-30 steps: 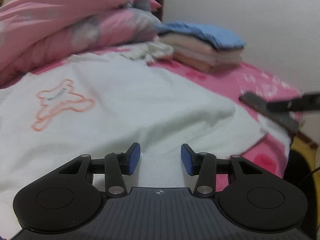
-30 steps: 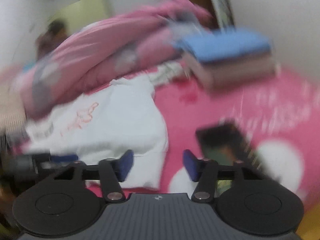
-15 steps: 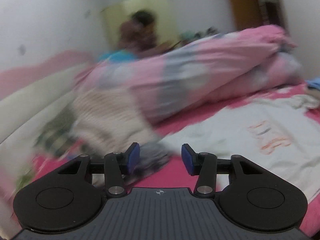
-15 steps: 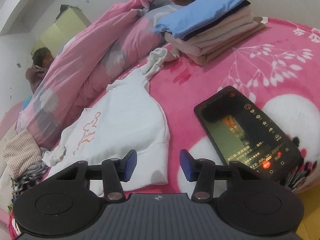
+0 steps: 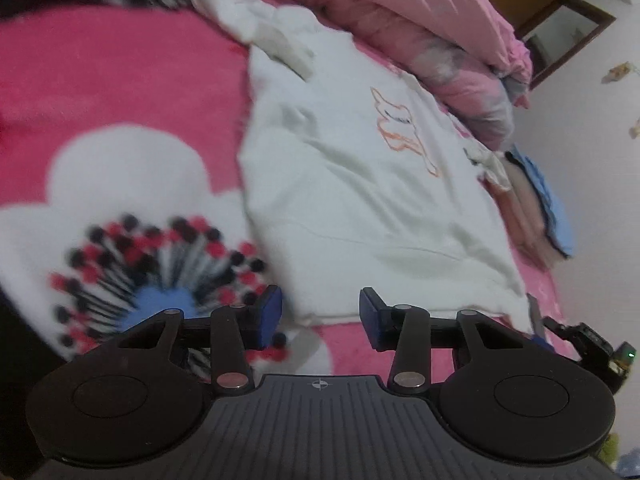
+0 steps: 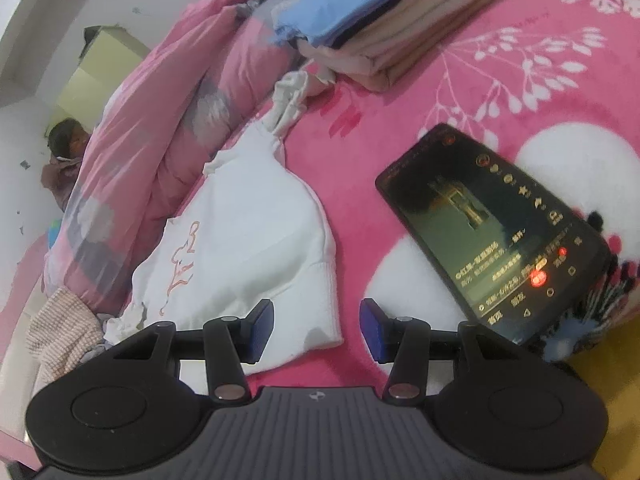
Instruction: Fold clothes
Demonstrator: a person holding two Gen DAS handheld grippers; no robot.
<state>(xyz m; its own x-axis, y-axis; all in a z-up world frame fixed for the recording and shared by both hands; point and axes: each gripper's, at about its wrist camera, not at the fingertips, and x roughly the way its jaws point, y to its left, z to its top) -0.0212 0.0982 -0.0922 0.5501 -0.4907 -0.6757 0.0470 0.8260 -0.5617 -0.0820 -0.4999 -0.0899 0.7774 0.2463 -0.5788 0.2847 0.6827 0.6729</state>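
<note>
While both grippers hang over the near edge of the bed, neither one holds anything.

Left gripper (image 5: 320,314): jaws parted, blue pads (image 5: 269,312) wide apart and empty. It is tilted, so the bed runs at a slant in its view. It sits low over the pink blanket (image 5: 120,80), just short of the hem of the white sweatshirt (image 5: 360,200). To its left on the blanket is a white flower print with a blue centre and red and black dots.

The sweatshirt lies spread flat, unfolded, between the blanket's bare part and a rolled pink quilt (image 5: 460,40). Orange line drawing on its chest; a small dark mark inside the drawing may be lettering, too blurred to read. One sleeve bunches up at the far left end. Past it on the right, a stack of folded clothes (image 5: 532,208), blue piece on top.

Right gripper (image 6: 316,328): jaws likewise parted and empty, held level over the sweatshirt's near corner. To its right a phone (image 6: 492,232) lies face up on the blanket, apart from the sweatshirt. Its screen is lit, with a red button and rows of small characters I cannot read. A person sits far left, behind the quilt.
</note>
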